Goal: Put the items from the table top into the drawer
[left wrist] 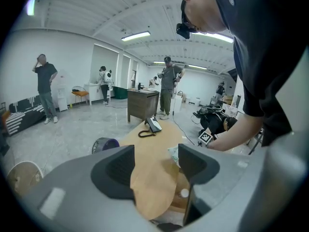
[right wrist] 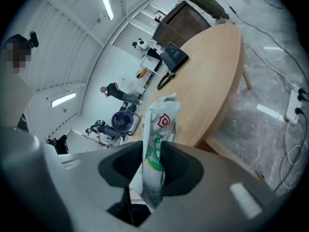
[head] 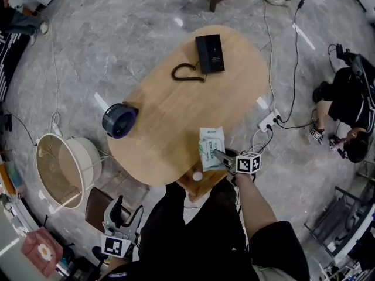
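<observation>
Gripping a soft white wipes pack (right wrist: 159, 124), green print and red shield badge, in my right tool (right wrist: 153, 166) at the surface's (head: 176, 110) five o'clock edge; left tool (left wrist: 157, 166) gapes empty.

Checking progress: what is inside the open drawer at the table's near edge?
One small white round object lies on the wooden bottom of the drawer. The table top and the wipes pack in the right hand-held gripper cover the rest.

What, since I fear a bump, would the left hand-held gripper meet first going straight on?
Probably the table top, seen between its open jaws, though depth is unclear.
</observation>
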